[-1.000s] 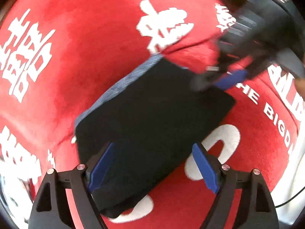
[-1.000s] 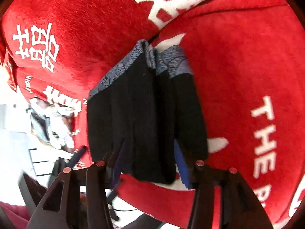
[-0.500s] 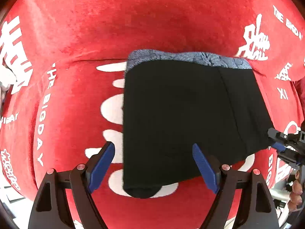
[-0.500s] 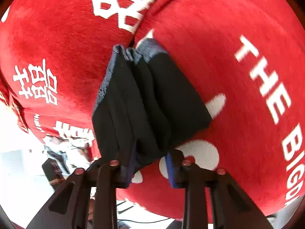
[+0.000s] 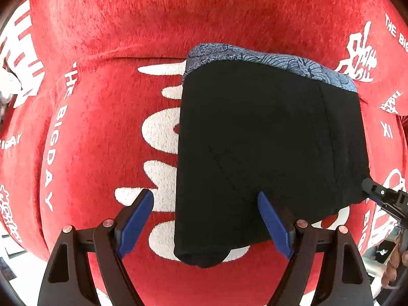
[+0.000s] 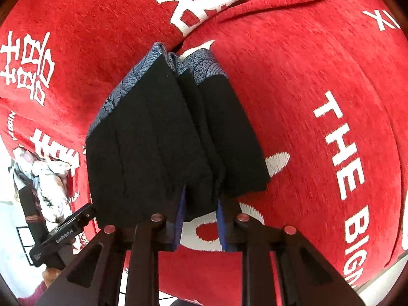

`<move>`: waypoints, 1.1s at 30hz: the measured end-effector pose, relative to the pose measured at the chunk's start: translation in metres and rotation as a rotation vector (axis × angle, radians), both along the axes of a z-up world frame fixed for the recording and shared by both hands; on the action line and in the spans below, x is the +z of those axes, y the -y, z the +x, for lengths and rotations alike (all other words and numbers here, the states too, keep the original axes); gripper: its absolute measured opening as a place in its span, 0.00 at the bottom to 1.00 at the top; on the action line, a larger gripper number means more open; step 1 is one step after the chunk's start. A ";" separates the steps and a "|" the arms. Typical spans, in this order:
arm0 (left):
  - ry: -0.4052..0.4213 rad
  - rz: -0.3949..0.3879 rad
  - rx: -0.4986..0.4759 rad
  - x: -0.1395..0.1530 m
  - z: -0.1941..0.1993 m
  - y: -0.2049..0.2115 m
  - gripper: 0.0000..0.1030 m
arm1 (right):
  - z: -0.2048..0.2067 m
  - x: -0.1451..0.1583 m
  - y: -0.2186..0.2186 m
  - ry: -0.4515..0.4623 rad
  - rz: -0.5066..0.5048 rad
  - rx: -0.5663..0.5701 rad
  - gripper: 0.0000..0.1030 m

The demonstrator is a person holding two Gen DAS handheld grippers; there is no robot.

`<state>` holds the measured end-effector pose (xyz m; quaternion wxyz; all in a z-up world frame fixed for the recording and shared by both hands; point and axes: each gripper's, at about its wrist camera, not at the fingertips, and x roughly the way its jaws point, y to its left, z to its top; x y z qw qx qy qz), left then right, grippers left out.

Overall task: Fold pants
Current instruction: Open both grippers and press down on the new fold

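The black folded pants, with a blue-grey patterned waistband at the far end, lie on a red cloth with white lettering. My left gripper hangs open straight above the pants' near left corner, its blue pads astride that corner and touching nothing. My right gripper is shut on the near edge of the folded layers of the pants, with black fabric pinched between its pads. The right gripper also shows at the pants' right corner in the left wrist view.
The red cloth covers a soft, cushion-like surface with a seam running across it. A heap of pale clothes lies past the cloth's left edge. The left gripper's body and a hand show low on the left.
The right gripper's jaws closed on the pants' near edge. The left gripper swung round over the pants and sank a little, so the pants now lie square in its view.
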<state>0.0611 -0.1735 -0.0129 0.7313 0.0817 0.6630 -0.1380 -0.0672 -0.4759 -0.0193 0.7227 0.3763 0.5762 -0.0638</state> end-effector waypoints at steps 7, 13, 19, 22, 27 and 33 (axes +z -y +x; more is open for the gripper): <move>0.002 0.018 -0.008 -0.002 0.002 0.001 0.83 | 0.004 0.008 -0.004 -0.023 -0.057 0.041 0.31; -0.007 0.048 -0.004 -0.006 0.002 0.000 0.99 | 0.000 0.010 -0.001 -0.021 -0.074 0.028 0.34; -0.003 0.060 -0.011 -0.007 0.001 0.005 0.99 | -0.004 0.012 0.007 -0.043 -0.086 0.016 0.46; -0.004 0.061 -0.012 -0.007 0.001 0.005 0.99 | -0.006 0.011 0.010 -0.046 -0.081 0.012 0.48; -0.007 0.064 -0.014 -0.008 0.002 0.005 0.99 | -0.009 0.010 0.015 -0.056 -0.075 0.011 0.56; -0.012 0.065 -0.016 -0.010 0.003 0.008 0.99 | -0.012 0.009 0.018 -0.061 -0.069 0.008 0.60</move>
